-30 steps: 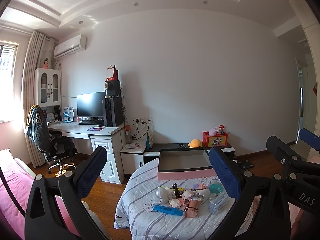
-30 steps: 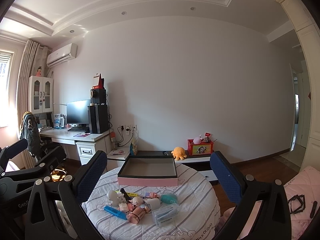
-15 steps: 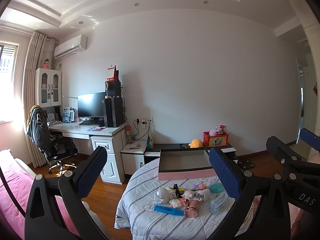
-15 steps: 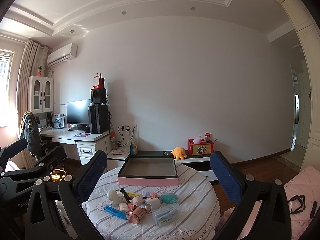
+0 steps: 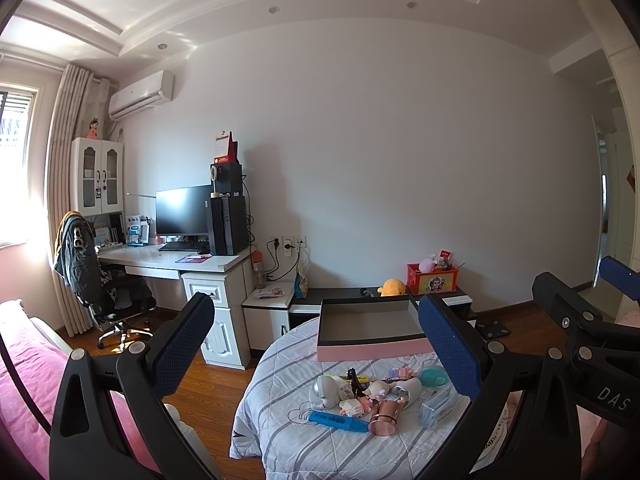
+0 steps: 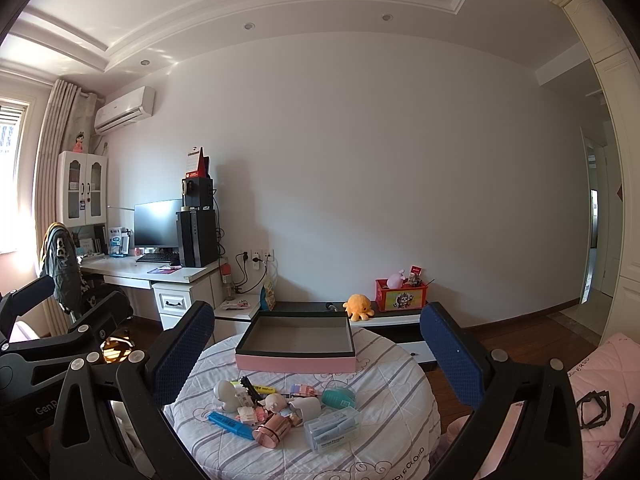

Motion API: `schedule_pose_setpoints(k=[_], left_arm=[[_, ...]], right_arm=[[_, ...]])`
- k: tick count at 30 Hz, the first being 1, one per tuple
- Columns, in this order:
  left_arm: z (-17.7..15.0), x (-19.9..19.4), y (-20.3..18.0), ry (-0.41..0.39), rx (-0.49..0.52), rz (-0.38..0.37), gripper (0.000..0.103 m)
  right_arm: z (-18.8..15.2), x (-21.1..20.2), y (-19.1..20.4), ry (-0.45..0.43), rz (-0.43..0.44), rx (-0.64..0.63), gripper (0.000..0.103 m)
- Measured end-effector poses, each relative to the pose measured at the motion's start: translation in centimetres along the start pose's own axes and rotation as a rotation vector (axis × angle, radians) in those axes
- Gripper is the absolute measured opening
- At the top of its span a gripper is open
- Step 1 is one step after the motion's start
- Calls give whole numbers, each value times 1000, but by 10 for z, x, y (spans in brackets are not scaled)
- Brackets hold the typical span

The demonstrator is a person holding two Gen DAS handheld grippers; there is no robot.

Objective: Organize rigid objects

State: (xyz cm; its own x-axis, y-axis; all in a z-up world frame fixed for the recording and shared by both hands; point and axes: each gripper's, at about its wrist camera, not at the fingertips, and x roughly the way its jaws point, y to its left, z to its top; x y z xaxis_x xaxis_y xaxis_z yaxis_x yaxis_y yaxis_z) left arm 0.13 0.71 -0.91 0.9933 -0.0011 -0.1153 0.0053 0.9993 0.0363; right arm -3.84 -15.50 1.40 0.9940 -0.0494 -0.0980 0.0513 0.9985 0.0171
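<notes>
A round table with a striped cloth (image 6: 392, 396) carries a pile of small items: a blue highlighter (image 6: 230, 424), a rose-gold tube (image 6: 274, 430), a clear plastic box (image 6: 334, 432), a teal case (image 6: 339, 398) and white figurines (image 6: 225, 395). Behind them lies an empty pink box (image 6: 296, 344), also seen as the pink box (image 5: 370, 332) in the left wrist view. My left gripper (image 5: 316, 344) is open, high above the table, holding nothing. My right gripper (image 6: 316, 344) is likewise open and empty above the pile.
A white desk (image 5: 172, 262) with monitor and computer tower stands at the left, an office chair (image 5: 100, 280) beside it. A low black cabinet (image 6: 360, 314) holds an orange plush and a red box. Pink bedding (image 6: 600, 380) lies right, wooden floor around.
</notes>
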Motion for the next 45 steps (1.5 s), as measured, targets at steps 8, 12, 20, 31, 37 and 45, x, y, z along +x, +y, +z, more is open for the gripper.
schedule_pose_setpoints(k=[8, 12, 20, 31, 37, 45], left_arm=[[0, 0, 0, 0, 0, 0, 103], [-1, 0, 0, 1, 1, -1, 103], [-8, -1, 8, 11, -3, -3, 103], [-81, 84, 0, 223, -1, -69, 103], [-143, 136, -8, 382, 10, -92, 103], [-198, 179, -6, 545, 3, -85, 103]], right_arm=[[0, 1, 1, 2, 1, -2, 103], [1, 1, 1, 3, 1, -2, 103], [-1, 2, 0, 9, 1, -3, 103], [-63, 68, -9, 170, 38, -21, 103], [-122, 116, -21, 317, 48, -19, 103], [-183, 160, -50, 476, 40, 22, 103]])
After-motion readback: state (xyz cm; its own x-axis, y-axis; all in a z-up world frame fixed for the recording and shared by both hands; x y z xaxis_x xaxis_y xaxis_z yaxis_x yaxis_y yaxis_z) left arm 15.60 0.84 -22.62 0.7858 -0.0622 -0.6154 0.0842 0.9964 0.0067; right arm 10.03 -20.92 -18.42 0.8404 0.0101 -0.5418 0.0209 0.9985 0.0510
